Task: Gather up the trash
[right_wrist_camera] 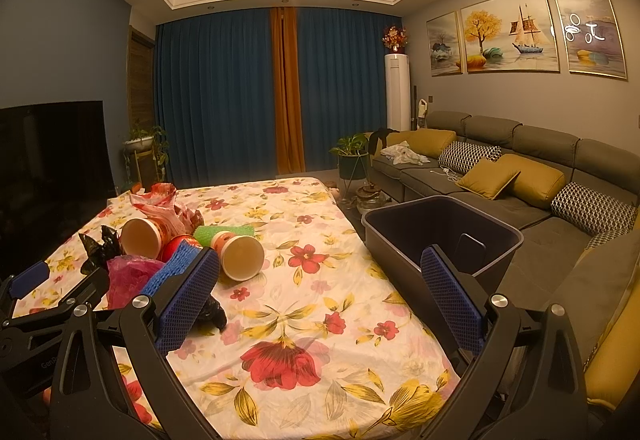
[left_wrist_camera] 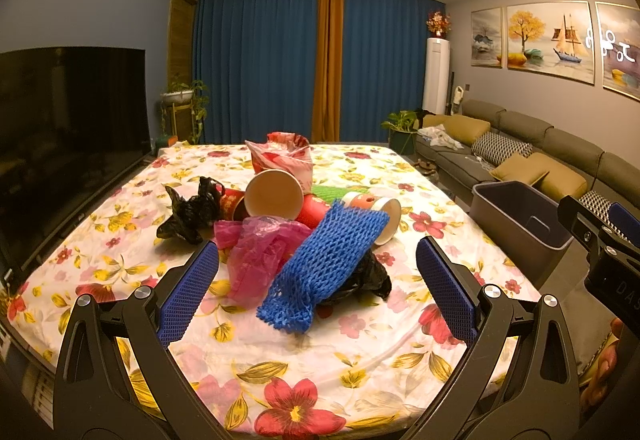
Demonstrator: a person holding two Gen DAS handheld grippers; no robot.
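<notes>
The left gripper (left_wrist_camera: pixel 318 284) is held low and level, its blue-padded fingers (left_wrist_camera: pixel 188 292) spread wide with nothing between them. The right gripper (right_wrist_camera: pixel 320 296) is held beside it, likewise spread wide and empty. A bare fingertip (left_wrist_camera: pixel 606 366) is glimpsed at the right gripper's handle.

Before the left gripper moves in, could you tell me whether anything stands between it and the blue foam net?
Nothing visible does: the left gripper is open, and the blue foam net lies uncovered at the near edge of the pile.
</notes>
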